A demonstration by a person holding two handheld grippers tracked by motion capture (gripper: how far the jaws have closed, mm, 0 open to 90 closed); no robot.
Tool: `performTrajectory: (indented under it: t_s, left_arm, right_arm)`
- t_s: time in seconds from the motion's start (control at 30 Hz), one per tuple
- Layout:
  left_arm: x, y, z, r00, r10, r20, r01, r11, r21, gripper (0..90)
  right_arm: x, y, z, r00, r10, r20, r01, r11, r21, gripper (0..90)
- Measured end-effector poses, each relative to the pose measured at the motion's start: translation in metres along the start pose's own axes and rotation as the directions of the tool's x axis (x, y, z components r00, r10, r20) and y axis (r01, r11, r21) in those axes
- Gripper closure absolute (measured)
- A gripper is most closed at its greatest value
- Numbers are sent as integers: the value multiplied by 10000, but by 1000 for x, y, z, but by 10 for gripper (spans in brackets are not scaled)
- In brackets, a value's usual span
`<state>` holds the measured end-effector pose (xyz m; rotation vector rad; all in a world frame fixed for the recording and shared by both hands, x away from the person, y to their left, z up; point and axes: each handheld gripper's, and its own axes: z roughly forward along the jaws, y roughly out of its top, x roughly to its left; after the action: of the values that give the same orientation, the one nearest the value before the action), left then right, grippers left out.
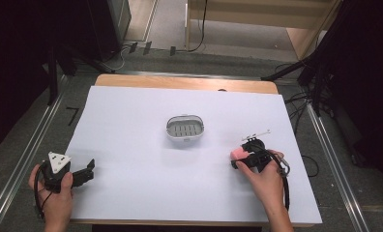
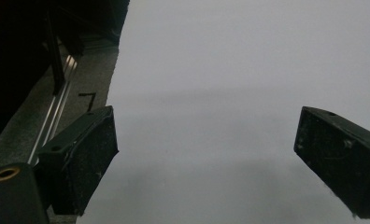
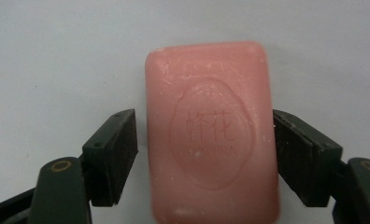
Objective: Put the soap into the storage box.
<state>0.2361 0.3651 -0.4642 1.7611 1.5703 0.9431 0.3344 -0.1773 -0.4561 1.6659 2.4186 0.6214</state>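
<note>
1. Right gripper (image 3: 206, 154) fingers straddle the pink soap (image 3: 211, 135) on the tabletop (image 1: 131, 145); looks like a small gap, so probably not clamped yet.
2. Left gripper (image 2: 206, 154) idle, fingers spread, empty.
3. Soap dish (image 1: 185, 128) awaits mid-table, unfilled.

Pink soap bar (image 3: 210, 135) flat on white table (embossed oval stamp facing up).

White sheet (image 1: 131, 159) over a wooden table (image 1: 180, 82), black cables (image 1: 301, 101) (floor beyond) alongside.
</note>
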Motion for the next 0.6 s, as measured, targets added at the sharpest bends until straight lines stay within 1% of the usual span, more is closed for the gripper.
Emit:
performTrajectory:
  t_s: [0.03,0.07,0.4,0.5,0.6]
  left_arm:
    - [0,0,0,10000,0,0,0,10000,0,65]
    - [0,0,0,10000,-5,-10,5,10000,-3,65]
    - [0,0,0,10000,-29,24,29,10000,-14,65]
    - [0,0,0,10000,-40,27,40,10000,-17,65]
    - [0,0,0,10000,-64,36,64,10000,-9,65]
  right_arm:
    - [0,0,0,10000,0,0,0,10000,0,287]
    - [0,0,-1,10000,34,2,-34,10000,16,306]
    - [-1,0,-1,10000,-13,69,12,9999,144,317]
    - [-1,0,-1,9998,-82,187,78,9998,179,355]
    - [-2,1,-2,9998,-147,121,145,9998,166,376]
